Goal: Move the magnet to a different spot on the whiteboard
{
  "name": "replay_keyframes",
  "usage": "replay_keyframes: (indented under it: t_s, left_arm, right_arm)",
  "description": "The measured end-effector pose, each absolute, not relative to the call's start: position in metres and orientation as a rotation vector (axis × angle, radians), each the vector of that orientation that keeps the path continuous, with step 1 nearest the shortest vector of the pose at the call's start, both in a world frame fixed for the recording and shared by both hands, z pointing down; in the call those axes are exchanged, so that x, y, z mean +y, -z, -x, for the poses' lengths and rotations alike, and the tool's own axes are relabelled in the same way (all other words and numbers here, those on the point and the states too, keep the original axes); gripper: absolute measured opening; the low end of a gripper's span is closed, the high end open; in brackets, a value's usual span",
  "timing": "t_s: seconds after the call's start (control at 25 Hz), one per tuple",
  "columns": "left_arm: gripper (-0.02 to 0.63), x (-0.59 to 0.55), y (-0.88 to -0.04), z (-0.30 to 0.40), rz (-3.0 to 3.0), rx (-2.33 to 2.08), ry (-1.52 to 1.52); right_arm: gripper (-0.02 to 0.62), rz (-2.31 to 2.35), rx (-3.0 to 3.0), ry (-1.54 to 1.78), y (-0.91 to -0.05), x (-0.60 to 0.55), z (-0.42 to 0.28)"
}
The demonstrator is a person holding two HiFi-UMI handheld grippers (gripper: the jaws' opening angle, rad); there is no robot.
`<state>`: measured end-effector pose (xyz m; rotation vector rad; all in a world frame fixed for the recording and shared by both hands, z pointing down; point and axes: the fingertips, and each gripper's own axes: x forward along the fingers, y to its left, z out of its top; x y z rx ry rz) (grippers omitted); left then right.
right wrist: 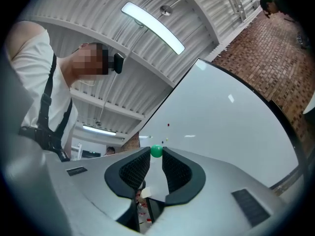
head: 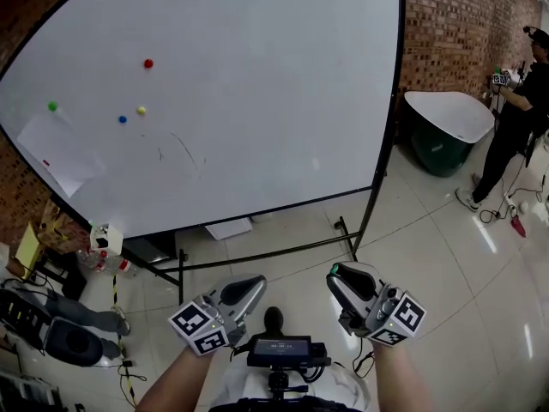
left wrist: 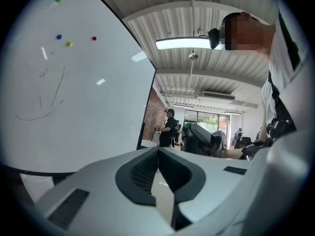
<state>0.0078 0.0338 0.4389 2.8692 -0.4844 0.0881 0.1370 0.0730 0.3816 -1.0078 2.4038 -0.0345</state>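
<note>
Pinches a green magnet (right wrist: 156, 151) at the tips of the right gripper (head: 336, 272), low and well apart from the whiteboard (head: 257, 101): a clear ball in the right gripper view, a mere green fleck in the head view. Carries the left gripper (left wrist: 158, 149) clenched on nothing. Shows a red magnet (head: 148, 63), a yellow magnet (head: 141, 110), a blue magnet (head: 123, 119) and a second green magnet (head: 52, 106) stuck to the board.

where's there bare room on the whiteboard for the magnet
The whiteboard's whole right half is bare, from the red magnet and pen marks across to its right edge. The left is crowded: green magnet, blue magnet, yellow magnet and a paper sheet.
</note>
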Motion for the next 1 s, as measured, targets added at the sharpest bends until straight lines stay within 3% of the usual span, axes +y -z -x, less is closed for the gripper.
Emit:
replay_keyframes:
  t_s: [1.0]
  left_arm:
    - [0.032, -0.179, -0.44, 0.045, -2.823, -0.603, 0.041]
  right_arm:
    - [0.103, 1.195, 2.708, -0.358, -0.305, -0.18, -0.091]
